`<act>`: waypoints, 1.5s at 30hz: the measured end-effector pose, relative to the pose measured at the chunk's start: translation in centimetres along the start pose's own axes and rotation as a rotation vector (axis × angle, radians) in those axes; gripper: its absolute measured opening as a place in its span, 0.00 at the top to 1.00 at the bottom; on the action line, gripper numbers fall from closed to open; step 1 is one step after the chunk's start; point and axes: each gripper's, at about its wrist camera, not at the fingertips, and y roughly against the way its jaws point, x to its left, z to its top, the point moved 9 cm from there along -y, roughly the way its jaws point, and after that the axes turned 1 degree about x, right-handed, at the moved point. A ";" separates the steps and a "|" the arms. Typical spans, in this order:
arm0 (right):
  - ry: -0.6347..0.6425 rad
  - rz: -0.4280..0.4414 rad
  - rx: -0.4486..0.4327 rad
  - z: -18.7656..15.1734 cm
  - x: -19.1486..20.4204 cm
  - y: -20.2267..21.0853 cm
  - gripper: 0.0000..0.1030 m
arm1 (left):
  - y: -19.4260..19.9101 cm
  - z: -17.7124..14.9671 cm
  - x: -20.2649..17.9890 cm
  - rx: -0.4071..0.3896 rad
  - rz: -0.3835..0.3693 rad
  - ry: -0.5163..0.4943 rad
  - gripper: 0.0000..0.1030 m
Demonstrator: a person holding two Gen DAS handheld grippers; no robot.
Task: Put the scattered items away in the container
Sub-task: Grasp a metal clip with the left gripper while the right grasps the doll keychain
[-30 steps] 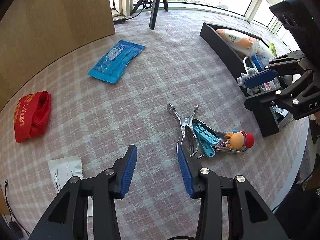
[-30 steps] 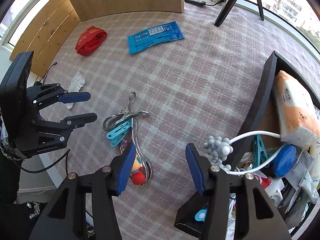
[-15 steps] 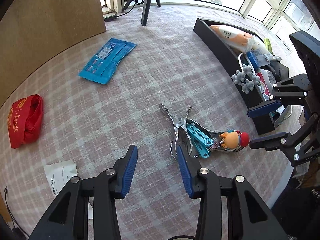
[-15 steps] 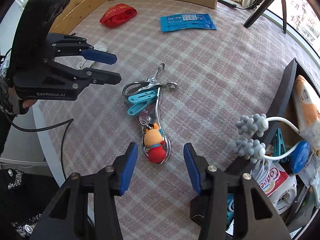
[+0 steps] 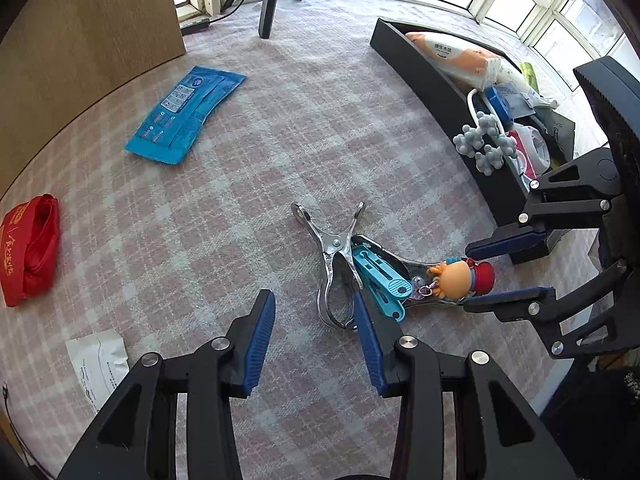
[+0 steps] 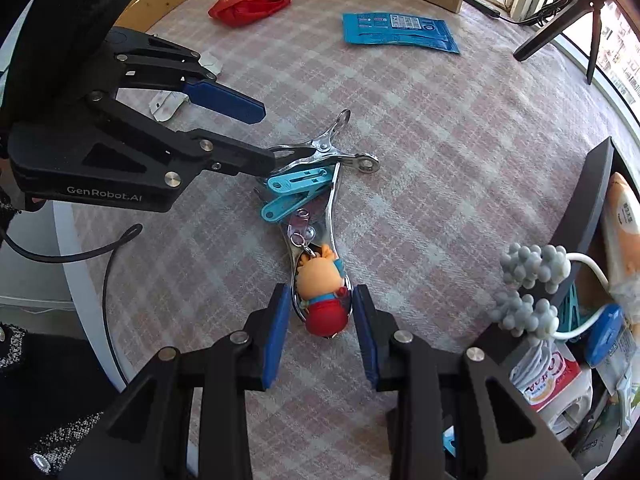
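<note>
A toy figure keychain (image 6: pixel 322 288) with an orange face and red cap lies on the checked tablecloth, inside the jaws of a large metal clip (image 6: pixel 328 148). Two teal pegs (image 6: pixel 298 190) lie against the clip. My right gripper (image 6: pixel 320 300) points down with the toy's red cap between its blue pads; its jaws are closing, with thin gaps still showing on both sides. My left gripper (image 5: pixel 312 304) stands open just above the cloth, its right finger over the metal clip (image 5: pixel 332 240), holding nothing. The black container (image 5: pixel 440 92) stands at the right, full of items.
A blue packet (image 5: pixel 184 116), a red pouch (image 5: pixel 28 248) and a torn white paper (image 5: pixel 98 364) lie scattered on the cloth. A grey knobbly massager (image 5: pixel 484 144) hangs over the container's wall. A tripod leg (image 5: pixel 272 0) stands at the far edge. The table's edge is close behind the clip.
My right gripper moved from beside the container over to the toy, came down around it, and its jaws narrowed. The left gripper stayed almost in place.
</note>
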 end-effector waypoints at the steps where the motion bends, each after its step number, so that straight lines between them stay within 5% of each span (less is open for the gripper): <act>1: 0.002 0.000 -0.002 0.0 0.0 0.0 0.69 | -0.2 0.0 -0.1 0.006 -0.001 -0.002 0.63; 8: -0.038 0.036 -0.019 0.3 -0.3 0.3 0.80 | 0.4 0.2 0.3 0.005 0.020 -0.005 0.63; 32: -0.070 0.074 -0.081 1.6 -0.6 2.0 0.84 | -0.4 1.6 -0.5 0.084 0.006 -0.055 0.64; 40: -0.106 0.116 -0.144 1.8 0.8 3.7 0.87 | -1.6 1.3 -1.0 0.117 0.013 -0.082 0.93; 45: -0.122 0.116 -0.180 2.5 0.6 4.9 0.89 | -2.0 1.3 -1.3 0.124 0.031 -0.096 0.95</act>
